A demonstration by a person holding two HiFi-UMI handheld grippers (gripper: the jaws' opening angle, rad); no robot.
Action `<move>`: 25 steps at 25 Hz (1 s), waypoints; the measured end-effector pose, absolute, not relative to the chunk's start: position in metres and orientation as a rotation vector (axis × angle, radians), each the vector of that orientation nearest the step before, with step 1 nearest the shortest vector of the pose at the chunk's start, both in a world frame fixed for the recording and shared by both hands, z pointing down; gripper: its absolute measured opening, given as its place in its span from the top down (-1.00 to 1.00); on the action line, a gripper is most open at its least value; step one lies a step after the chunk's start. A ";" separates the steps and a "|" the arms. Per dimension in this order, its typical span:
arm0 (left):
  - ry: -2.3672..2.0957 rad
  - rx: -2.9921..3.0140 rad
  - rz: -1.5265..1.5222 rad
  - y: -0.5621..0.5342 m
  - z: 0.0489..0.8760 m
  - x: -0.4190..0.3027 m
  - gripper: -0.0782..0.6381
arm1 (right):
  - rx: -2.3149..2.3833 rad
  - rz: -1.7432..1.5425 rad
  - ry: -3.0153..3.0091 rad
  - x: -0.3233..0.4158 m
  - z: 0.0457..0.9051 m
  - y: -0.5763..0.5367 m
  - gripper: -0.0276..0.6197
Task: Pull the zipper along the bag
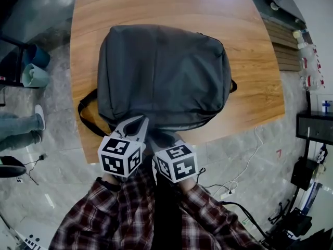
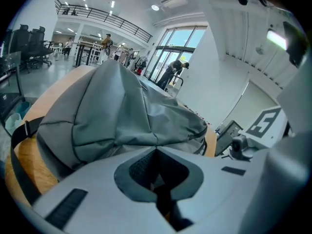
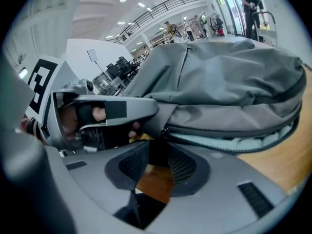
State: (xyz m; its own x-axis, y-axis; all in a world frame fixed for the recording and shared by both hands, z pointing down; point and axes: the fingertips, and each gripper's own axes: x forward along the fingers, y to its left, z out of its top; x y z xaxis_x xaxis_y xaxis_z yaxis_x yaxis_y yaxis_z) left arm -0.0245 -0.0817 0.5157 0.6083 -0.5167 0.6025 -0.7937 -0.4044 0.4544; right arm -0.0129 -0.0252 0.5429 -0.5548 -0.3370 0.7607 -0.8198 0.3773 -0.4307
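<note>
A grey backpack (image 1: 164, 72) lies flat on the wooden table (image 1: 250, 61). Both grippers are side by side at its near edge. My left gripper (image 1: 136, 123) is shut on the bag's fabric at the near corner, and the bag (image 2: 112, 111) bulges just beyond its closed tips (image 2: 156, 152). My right gripper (image 1: 156, 138) sits just to the right of it. In the right gripper view the zipper (image 3: 229, 141) gapes open to the right, showing pale lining. Its left end sits right above my right gripper (image 3: 157, 152), whose jaws stand close on a dark zipper pull.
A black shoulder strap (image 1: 86, 113) hangs off the table's left near edge. The table's front edge runs right under the grippers, with stone floor below. Cables (image 1: 244, 165) lie on the floor at the right. A person's feet (image 1: 21, 126) are at the far left.
</note>
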 end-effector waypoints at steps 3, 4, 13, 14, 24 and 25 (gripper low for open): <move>-0.985 2.091 0.494 -0.082 0.517 -0.022 0.76 | 1.049 1.093 -2.039 -0.012 0.546 -0.032 0.60; -0.980 2.095 0.502 -0.082 0.518 -0.021 0.76 | 1.065 1.089 -2.027 -0.010 0.547 -0.033 0.60; -0.976 2.159 0.525 -0.084 0.517 -0.018 0.76 | 1.054 1.095 -2.032 -0.005 0.546 -0.036 0.84; -0.973 2.177 0.525 -0.084 0.517 -0.017 0.76 | 1.046 1.115 -2.041 -0.005 0.546 -0.036 0.85; -0.880 2.232 0.515 -0.083 0.519 -0.018 0.76 | 1.013 1.175 -2.061 0.010 0.532 -0.034 0.86; -0.873 2.233 0.511 -0.083 0.519 -0.019 0.76 | 1.007 1.146 -2.055 0.011 0.532 -0.034 0.86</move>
